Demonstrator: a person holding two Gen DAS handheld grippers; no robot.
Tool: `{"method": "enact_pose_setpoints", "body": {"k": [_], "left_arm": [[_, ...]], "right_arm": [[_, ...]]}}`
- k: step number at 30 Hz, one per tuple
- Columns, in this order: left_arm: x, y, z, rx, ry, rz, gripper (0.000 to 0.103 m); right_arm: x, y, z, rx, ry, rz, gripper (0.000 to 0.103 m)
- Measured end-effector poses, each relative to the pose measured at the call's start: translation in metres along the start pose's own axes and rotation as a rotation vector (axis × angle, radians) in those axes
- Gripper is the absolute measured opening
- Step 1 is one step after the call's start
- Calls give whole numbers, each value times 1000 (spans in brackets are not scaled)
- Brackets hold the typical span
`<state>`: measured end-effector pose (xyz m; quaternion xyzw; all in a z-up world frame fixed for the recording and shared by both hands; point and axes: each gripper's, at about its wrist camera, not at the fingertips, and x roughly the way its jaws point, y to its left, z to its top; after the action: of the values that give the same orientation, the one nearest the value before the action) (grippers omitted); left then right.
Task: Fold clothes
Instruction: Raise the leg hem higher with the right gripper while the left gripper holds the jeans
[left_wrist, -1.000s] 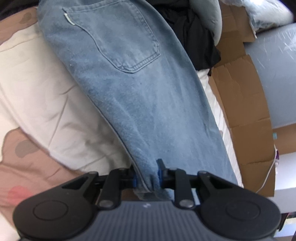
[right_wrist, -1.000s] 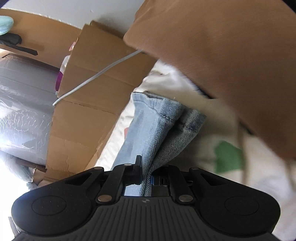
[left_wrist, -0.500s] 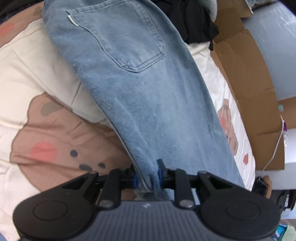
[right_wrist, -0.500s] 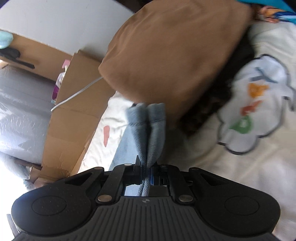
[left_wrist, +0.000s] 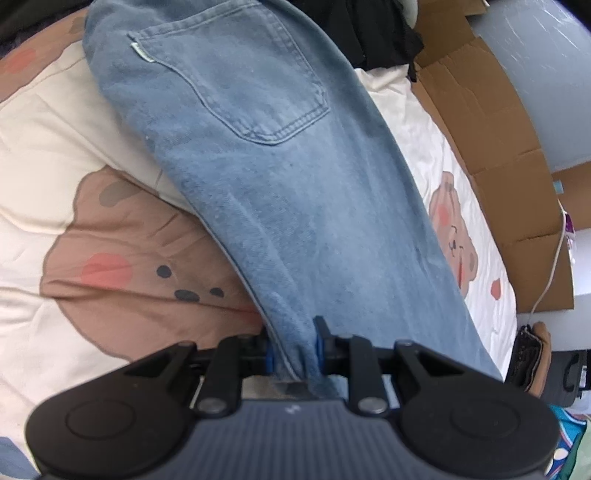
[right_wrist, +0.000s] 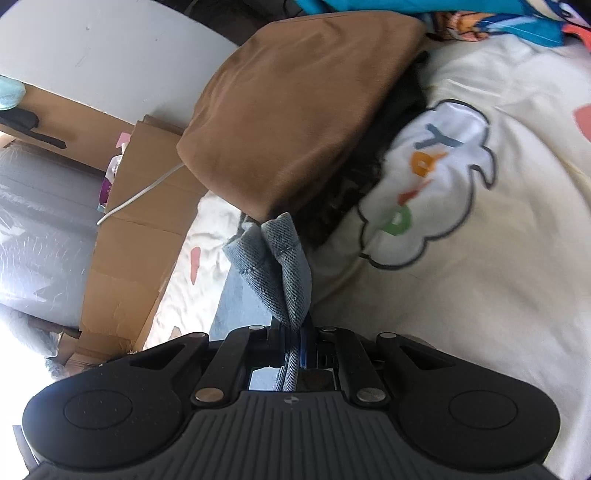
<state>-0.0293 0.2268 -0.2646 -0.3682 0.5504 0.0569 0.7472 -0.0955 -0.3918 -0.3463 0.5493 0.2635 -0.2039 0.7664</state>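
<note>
Light blue jeans (left_wrist: 280, 177) stretch from the top of the left wrist view down to my left gripper (left_wrist: 294, 350), back pocket facing up, over a cream bed cover. That gripper is shut on a bunched edge of the leg. In the right wrist view my right gripper (right_wrist: 293, 341) is shut on the hem end of the jeans (right_wrist: 280, 258), whose two stitched cuffs stick up out of the jaws. The cuffs hang above the cover, in front of a brown cushion (right_wrist: 295, 110).
The cream bed cover (left_wrist: 74, 155) carries bear prints; a cloud print with coloured letters (right_wrist: 424, 184) lies right of the cuffs. Cardboard sheets (left_wrist: 491, 122) and a white cable (right_wrist: 140, 195) line the bed's far side. Black clothing (left_wrist: 380, 40) lies past the jeans' waist.
My right gripper has carried the hem across the bed, from beside the cardboard to in front of the brown cushion and cloud print. The left view has shifted slightly, revealing more bear print.
</note>
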Motion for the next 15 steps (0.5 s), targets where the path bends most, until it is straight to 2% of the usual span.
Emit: {"method": "enact_pose_setpoints", "body": {"k": [15], "left_arm": [[6, -7, -14, 46, 62, 49, 21]], "right_arm": [[-44, -50, -27, 43, 49, -65, 5]]}}
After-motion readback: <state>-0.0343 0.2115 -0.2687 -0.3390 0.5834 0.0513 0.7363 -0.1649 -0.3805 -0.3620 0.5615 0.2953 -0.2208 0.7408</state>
